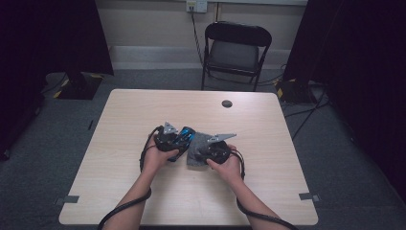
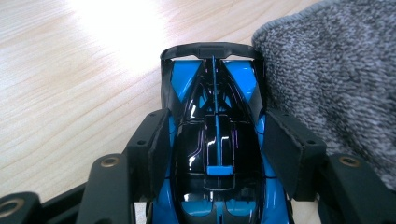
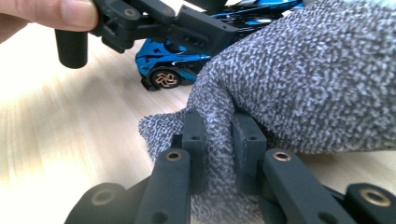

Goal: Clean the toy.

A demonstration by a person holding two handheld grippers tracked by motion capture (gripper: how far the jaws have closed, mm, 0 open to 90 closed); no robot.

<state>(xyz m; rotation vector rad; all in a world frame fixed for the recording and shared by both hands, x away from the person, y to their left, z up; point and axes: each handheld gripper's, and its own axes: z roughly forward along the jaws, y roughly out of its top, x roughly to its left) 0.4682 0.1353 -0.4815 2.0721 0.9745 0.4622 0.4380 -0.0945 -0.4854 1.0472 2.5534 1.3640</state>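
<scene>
Toy car (image 2: 217,149), glossy blue and black

A glossy blue-and-black toy racing car (image 2: 217,154) has copper-coloured wheel rims. At the right of the frame, a grey-and-white flecked knitted cloth (image 2: 336,79). Both lie on a pale wood-grain tabletop (image 2: 70,79). The matte black plastic grippers (image 3: 219,140) carry brass-coloured rivets.

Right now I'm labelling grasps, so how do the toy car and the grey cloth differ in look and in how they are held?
The toy car is hard, glossy, blue and black; the grey cloth is soft, matte and knitted. The left hand-held gripper clamps the car's body by its sides; the right hand-held gripper pinches a bunched fold of cloth. Both rest on the wooden table, touching.
</scene>
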